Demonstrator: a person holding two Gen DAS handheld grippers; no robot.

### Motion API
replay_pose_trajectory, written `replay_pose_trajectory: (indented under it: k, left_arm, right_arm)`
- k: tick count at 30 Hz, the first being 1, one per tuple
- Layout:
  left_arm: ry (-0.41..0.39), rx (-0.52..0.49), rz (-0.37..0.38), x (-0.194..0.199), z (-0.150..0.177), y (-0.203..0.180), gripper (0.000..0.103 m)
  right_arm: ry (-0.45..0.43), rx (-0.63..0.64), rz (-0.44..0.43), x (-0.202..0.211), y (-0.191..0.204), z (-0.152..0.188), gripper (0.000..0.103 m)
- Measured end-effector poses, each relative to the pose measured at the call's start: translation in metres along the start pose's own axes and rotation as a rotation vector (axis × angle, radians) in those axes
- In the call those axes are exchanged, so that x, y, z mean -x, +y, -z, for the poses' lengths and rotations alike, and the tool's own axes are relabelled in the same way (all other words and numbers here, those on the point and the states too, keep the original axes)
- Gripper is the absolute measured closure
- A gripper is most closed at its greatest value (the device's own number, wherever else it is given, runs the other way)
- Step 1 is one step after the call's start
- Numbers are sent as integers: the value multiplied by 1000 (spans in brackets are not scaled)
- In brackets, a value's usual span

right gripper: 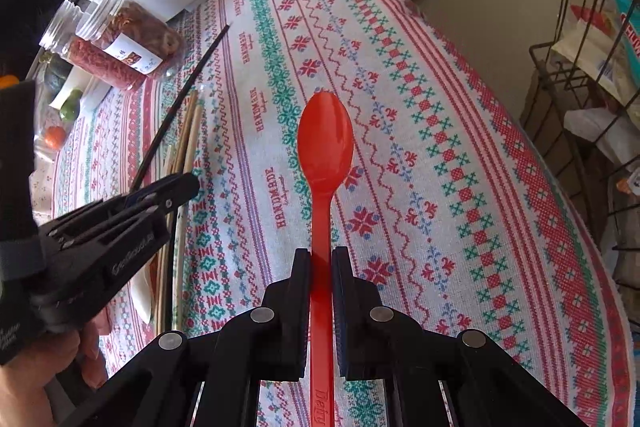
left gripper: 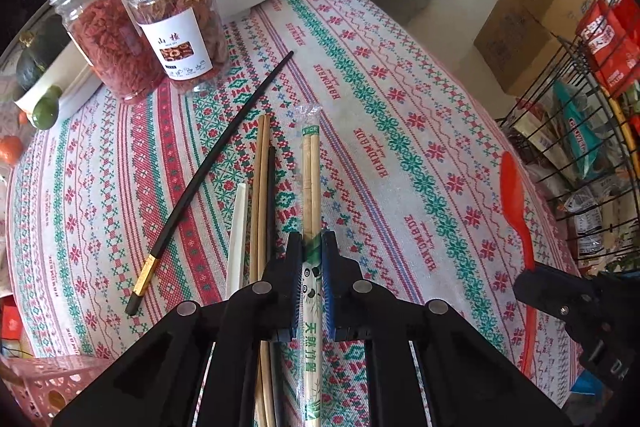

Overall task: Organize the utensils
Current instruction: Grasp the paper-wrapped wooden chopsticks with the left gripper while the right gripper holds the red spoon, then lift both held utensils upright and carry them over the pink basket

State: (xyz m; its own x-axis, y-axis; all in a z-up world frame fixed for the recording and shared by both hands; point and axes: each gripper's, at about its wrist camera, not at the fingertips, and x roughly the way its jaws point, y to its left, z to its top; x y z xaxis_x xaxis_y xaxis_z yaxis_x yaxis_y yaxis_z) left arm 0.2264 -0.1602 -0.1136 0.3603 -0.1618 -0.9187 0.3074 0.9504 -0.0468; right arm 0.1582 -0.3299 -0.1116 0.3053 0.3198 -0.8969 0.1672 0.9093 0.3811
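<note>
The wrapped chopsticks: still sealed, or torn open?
Cannot tell; the wrapped chopsticks remain inside clear plastic, with the left gripper clamped on them.

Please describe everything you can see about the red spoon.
The red spoon looks like one piece of glossy plastic, with an oval bowl and a long flat handle that carries raised lettering near its end. The right gripper is shut on the handle, just behind the neck, and the bowl points away from the camera. It is over the patterned tablecloth, to the right of the chopsticks; whether it rests on the cloth or is lifted cannot be told. Nothing else touches it.
</note>
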Motion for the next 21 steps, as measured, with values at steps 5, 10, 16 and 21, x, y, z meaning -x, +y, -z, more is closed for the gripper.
replay_pose_trajectory:
  k: [5, 10, 16, 21]
  left_arm:
    - [-103, -31, 46, 45, 19, -5, 93]
    - [-196, -35, 91, 88, 43, 0, 93]
    - [-286, -36, 123, 130, 71, 11, 93]
    - [-355, -23, 142, 163, 98, 29, 93]
  right_arm:
    - [-37, 3, -14, 11, 10, 3, 94]
    - [-78, 8, -48, 28, 21, 13, 94]
    - [-134, 25, -79, 47, 40, 27, 94]
    - [-180, 57, -105, 61, 60, 40, 94]
